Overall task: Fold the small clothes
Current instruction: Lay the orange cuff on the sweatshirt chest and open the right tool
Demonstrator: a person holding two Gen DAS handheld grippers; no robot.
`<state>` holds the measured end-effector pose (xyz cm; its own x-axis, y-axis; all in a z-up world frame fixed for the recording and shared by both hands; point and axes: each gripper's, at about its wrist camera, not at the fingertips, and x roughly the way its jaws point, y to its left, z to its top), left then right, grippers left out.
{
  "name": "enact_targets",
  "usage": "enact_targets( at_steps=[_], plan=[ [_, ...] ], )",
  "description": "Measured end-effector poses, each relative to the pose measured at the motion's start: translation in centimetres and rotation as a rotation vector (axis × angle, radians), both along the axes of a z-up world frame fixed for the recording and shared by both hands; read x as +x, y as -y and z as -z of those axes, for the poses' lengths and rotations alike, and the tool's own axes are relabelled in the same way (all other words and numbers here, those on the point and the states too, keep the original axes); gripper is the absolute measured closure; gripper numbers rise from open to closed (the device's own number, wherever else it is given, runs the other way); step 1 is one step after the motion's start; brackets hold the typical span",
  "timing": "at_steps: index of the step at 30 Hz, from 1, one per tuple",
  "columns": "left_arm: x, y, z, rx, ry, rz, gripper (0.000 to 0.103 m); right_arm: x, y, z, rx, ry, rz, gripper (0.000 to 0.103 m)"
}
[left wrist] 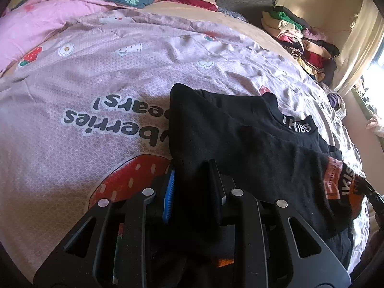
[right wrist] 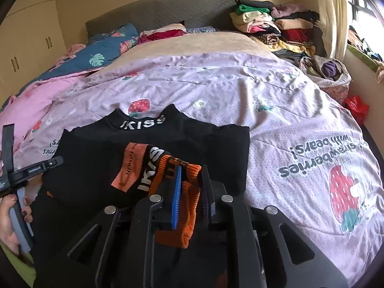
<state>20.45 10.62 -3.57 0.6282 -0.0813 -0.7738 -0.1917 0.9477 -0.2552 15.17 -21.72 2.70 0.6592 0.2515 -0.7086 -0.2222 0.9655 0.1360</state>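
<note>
A black shirt (left wrist: 240, 139) with a white-lettered collar (right wrist: 142, 123) lies on the pink bedcover (left wrist: 96, 84), its lower part doubled up toward the collar. My left gripper (left wrist: 192, 168) is shut on a fold of the black cloth at the shirt's left edge. The cloth fills the gap between the blue pad and the black finger. My right gripper (right wrist: 191, 168) is shut on the shirt's orange ribbed cuff (right wrist: 189, 204), which hangs between its pads over the black shirt (right wrist: 96, 158). An orange label (right wrist: 130, 168) lies beside the cuff. The left tool's body (right wrist: 28, 170) and the hand holding it show at the left edge of the right wrist view.
A stack of folded clothes (right wrist: 276, 28) sits at the bed's far right by the grey headboard (right wrist: 156, 9). A blue leaf-print quilt (right wrist: 108, 50) and a pink blanket (left wrist: 36, 24) lie at the far left. A red bag (right wrist: 357, 108) is beside the bed near the window.
</note>
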Motion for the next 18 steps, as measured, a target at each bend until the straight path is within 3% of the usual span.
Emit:
enact_targets(
  at_steps=[4,7,18],
  plan=[
    [-0.2,0.1,-0.6,0.0,0.012,-0.004,0.085,0.0,0.8,-0.3,-0.007,0.019,0.035,0.087],
    [-0.6,0.1,-1.1,0.012,0.025,-0.008,0.085,0.1,1.3,-0.4,0.003,0.018,0.047,0.079],
    [-2.3,-0.1,-4.3,0.034,0.111,-0.035,0.085,-0.6,0.8,-1.5,0.032,0.037,0.02,0.063]
  ],
)
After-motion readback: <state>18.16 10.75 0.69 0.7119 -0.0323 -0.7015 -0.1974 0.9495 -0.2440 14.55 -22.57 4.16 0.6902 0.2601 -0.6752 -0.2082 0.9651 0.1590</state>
